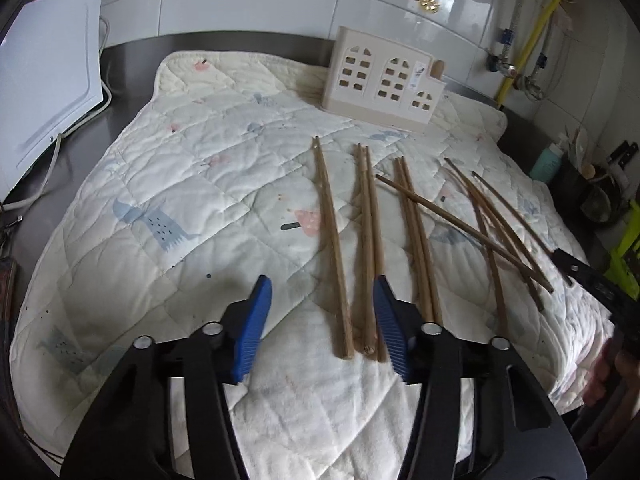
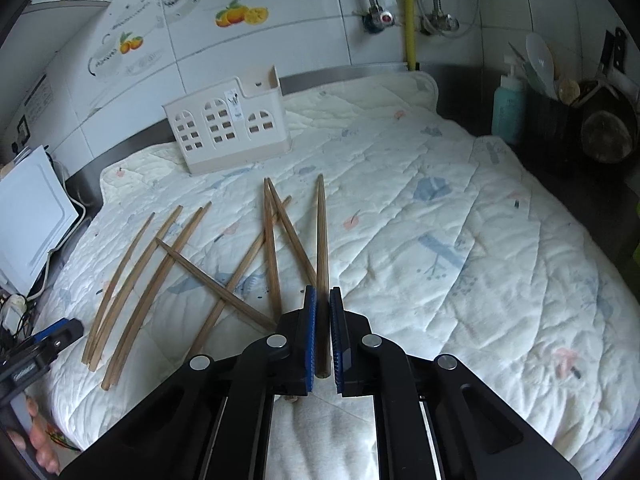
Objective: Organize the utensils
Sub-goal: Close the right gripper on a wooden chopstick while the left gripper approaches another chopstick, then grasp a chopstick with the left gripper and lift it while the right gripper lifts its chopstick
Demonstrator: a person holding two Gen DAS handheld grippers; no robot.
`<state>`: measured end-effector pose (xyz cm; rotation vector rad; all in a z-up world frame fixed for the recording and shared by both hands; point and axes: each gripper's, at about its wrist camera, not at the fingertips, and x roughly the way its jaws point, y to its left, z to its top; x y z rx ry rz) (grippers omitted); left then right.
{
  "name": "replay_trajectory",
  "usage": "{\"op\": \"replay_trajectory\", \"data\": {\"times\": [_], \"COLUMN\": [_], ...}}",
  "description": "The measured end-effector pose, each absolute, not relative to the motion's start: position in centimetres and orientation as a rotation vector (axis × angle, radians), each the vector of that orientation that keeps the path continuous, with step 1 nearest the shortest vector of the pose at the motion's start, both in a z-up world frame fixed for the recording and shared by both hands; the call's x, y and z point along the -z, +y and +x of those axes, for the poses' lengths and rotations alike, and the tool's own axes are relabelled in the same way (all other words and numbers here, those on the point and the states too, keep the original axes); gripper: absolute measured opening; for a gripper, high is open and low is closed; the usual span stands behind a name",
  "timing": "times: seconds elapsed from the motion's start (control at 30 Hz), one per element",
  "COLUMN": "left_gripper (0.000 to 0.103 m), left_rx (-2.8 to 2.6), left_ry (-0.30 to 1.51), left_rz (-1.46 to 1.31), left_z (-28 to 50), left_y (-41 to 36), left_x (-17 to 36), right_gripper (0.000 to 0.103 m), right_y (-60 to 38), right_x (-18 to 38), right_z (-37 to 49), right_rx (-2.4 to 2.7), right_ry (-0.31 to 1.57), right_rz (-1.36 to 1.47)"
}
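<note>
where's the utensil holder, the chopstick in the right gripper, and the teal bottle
utensil holder (image 2: pixel 228 132): right wrist view, on its windowed front wall
chopstick (image 2: pixel 321 240): right wrist view, mid-shaft ahead of the closed pads
teal bottle (image 2: pixel 507 110): right wrist view, on its body

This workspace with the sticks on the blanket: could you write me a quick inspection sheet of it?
Surface: quilted blanket over a dark counter.
Job's things: wooden chopsticks scattered loose, some crossing; cream holder upright at the back.
Clutter: teal bottle, dark pot of kitchen tools.
Grippers: left gripper open, astride two or three chopsticks; right gripper shut on one chopstick.
Cables: white cord beside a white appliance.
Surroundings: tiled wall, yellow pipe.
</note>
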<state>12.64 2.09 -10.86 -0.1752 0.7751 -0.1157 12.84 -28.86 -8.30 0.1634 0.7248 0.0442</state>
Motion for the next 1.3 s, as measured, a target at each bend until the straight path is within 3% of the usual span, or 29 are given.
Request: {"op": "replay_trajectory", "data": {"times": [0.13, 0.33, 0.37, 1.3], "left_gripper": [0.032, 0.024, 0.020, 0.012], "left_rx": [0.119, 0.133, 0.130, 0.048], "left_ry": [0.799, 0.826, 0.826, 0.816], "left_rz": [-0.174, -0.173, -0.167, -0.184], "left_z": [13.4, 13.8, 13.8, 14.5], "left_y": [1.9, 1.1, 0.9, 0.2], "left_x": [11.3, 11.8, 11.8, 12.3], "right_gripper": [0.007, 0.007, 0.007, 0.007], "right_y": [-28.9, -29.2, -29.2, -29.9], "right_x": [7.5, 6.5, 6.4, 1.9], "right_z": [12.3, 11.8, 11.7, 11.9], "right_rx": [-0.049, -0.068, -0.069, -0.111], "right_ry": [0.695, 0.660, 0.654, 0.553], "right_rz": [0.124, 0.101, 0.096, -0.005]}}
